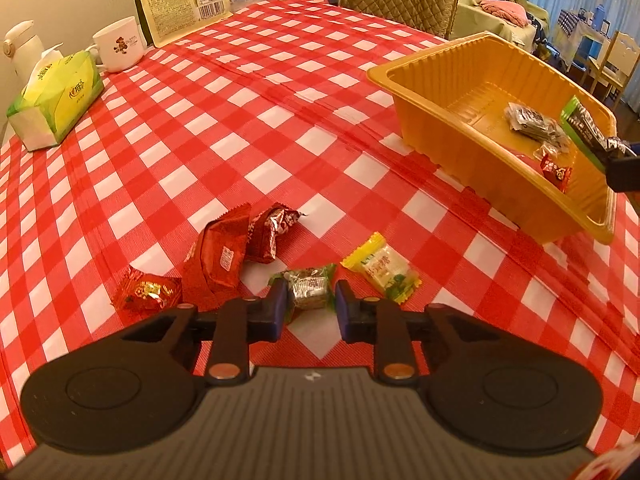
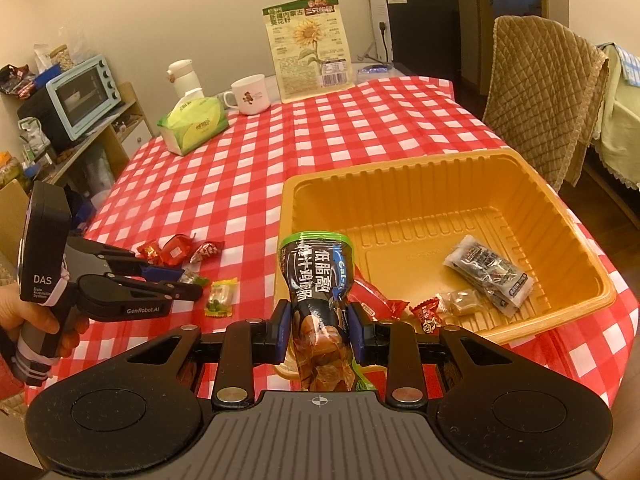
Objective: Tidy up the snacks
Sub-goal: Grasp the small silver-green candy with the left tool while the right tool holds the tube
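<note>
Bench background: tissue box [image 2: 195,125], white mug [image 2: 249,94], sunflower-seed bag [image 2: 310,49], toaster oven [image 2: 82,95], quilted chair [image 2: 544,92].

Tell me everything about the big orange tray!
The orange tray is a deep, shiny plastic box with ribbed walls and a flat rim, standing open on the red checked tablecloth. Inside lie a dark packet, a tan candy and red-wrapped snacks by the near wall. A tall dark snack pouch, held by the right gripper, hangs over its near edge.
</note>
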Demonstrator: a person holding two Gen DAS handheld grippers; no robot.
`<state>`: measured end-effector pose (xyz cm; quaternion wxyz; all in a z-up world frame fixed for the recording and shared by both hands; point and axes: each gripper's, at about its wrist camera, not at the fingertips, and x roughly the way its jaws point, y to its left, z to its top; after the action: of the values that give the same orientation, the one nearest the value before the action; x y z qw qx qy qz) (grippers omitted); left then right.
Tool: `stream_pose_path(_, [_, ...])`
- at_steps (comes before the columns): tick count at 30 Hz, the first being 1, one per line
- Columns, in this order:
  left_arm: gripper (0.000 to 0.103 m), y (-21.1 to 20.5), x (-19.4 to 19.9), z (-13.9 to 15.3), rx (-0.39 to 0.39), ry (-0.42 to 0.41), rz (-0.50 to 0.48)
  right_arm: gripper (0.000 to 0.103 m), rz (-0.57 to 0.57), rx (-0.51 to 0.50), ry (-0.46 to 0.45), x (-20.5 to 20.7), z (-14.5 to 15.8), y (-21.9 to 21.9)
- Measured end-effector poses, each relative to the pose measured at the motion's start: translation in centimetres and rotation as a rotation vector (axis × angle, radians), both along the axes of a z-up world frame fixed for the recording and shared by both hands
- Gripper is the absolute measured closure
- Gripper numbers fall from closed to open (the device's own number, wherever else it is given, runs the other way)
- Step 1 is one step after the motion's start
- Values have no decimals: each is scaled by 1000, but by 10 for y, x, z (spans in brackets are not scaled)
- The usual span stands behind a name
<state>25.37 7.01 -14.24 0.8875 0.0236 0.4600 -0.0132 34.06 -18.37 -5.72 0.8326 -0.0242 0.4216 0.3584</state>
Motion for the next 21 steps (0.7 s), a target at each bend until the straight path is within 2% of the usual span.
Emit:
stream_pose_path(12, [80, -6, -22, 18, -14, -8, 29, 72, 26, 14, -14, -7, 7, -1])
stream_pose_path(21, [81, -23, -40, 48, -42, -61, 35, 72, 45, 30, -27, -8, 12, -9])
